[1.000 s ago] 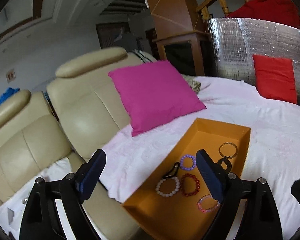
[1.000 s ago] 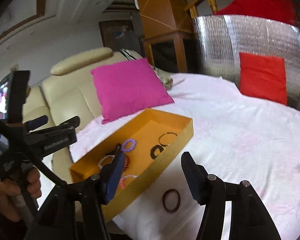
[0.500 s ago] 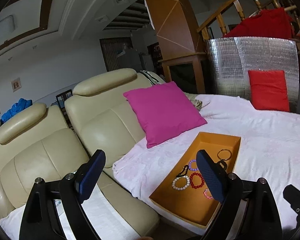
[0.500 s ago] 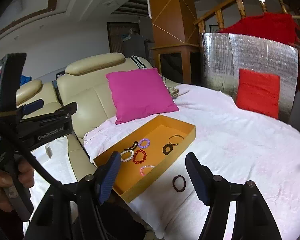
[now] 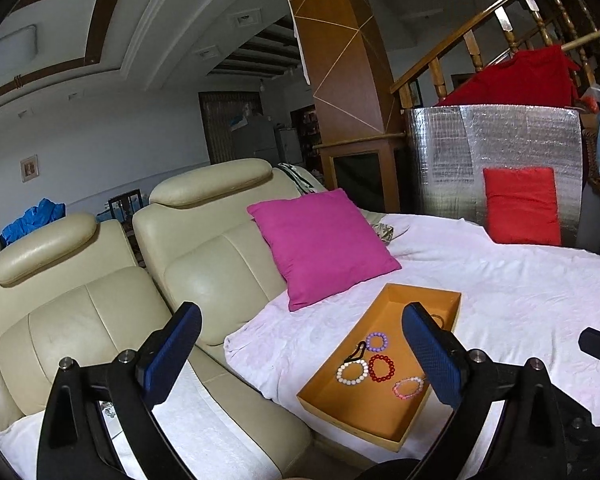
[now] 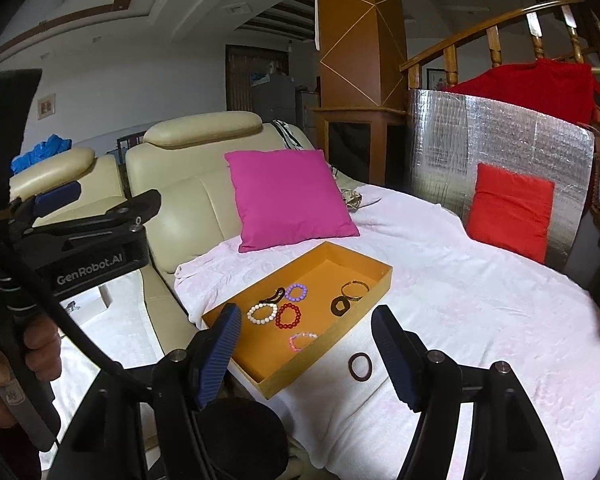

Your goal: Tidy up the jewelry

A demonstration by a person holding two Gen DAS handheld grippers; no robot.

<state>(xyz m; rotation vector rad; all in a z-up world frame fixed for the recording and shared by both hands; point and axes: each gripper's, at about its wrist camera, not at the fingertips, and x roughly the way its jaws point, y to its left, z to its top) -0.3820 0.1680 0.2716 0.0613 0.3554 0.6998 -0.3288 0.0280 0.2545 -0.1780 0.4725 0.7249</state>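
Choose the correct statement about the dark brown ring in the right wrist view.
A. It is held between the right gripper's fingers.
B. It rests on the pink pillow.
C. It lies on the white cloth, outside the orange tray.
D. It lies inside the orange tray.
C: the dark brown ring lies flat on the white cloth, just outside the near wall of the orange tray, apart from the beaded bracelets inside.

Soft, even daylight fills both sharp fisheye views, with curved lines and dark vignetted corners at the edges.
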